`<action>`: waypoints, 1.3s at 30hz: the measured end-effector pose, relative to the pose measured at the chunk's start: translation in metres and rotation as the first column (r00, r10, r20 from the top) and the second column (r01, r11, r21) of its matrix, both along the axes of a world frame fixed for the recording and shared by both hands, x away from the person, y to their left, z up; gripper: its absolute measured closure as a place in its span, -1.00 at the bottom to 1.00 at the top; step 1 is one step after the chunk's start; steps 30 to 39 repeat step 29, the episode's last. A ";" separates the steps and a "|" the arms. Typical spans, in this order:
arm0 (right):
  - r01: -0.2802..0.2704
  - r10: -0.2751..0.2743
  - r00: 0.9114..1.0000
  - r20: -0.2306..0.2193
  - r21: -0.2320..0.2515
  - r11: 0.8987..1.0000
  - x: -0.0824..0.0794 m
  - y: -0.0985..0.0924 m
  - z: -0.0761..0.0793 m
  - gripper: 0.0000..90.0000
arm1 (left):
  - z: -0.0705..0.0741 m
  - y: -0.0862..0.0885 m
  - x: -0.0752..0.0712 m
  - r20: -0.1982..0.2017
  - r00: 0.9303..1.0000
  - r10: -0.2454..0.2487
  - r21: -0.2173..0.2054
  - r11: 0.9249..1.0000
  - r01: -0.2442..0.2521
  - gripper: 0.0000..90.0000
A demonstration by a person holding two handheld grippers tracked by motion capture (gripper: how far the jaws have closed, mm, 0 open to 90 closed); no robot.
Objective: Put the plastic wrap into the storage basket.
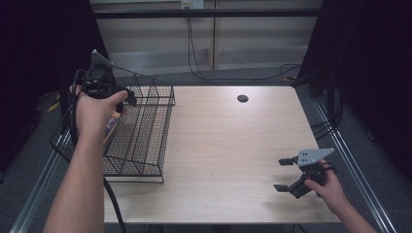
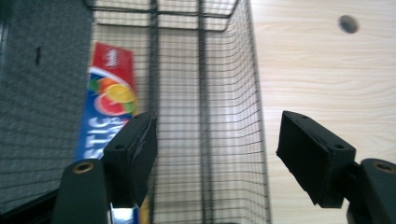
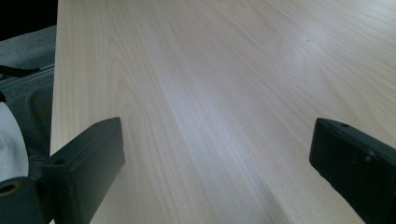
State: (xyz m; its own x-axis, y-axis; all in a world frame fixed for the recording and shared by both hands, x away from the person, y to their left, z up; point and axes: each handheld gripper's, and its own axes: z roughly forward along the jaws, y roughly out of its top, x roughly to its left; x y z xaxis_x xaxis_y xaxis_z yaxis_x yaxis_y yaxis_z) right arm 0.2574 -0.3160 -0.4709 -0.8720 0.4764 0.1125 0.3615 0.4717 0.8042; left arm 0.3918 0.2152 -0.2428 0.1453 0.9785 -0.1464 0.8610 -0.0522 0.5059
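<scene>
Boxed plastic wrap lies in the leftmost slot of the wire rack at the counter's left edge, its long axis running along the slot. The left tool hangs directly above, jaws spread and empty, the box under its left jaw. The right tool, also spread and empty, sits well apart over bare counter

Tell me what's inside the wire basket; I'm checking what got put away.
Inside the wire basket lies one long box, red and blue with citrus fruit printed on it, in the leftmost compartment. The left gripper's jaw covers its near end.
</scene>
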 end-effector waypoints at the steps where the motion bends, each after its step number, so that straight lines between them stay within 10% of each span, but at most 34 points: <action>1: -0.002 0.002 1.000 -0.005 0.001 1.000 0.000 0.000 0.000 -0.93 | 0.000 -0.004 0.000 0.004 1.000 -0.012 0.000 1.000 0.012 -0.36; 19: -0.006 0.006 1.000 0.007 -0.002 1.000 0.000 0.001 0.000 -0.93 | -0.025 -0.056 -0.007 0.052 0.986 -0.159 -0.074 0.984 0.162 -0.51; 39: 0.000 0.000 1.000 0.011 -0.010 1.000 0.000 0.002 -0.001 -0.94 | -0.040 -0.068 -0.009 0.073 0.976 -0.206 -0.061 0.976 0.211 -0.58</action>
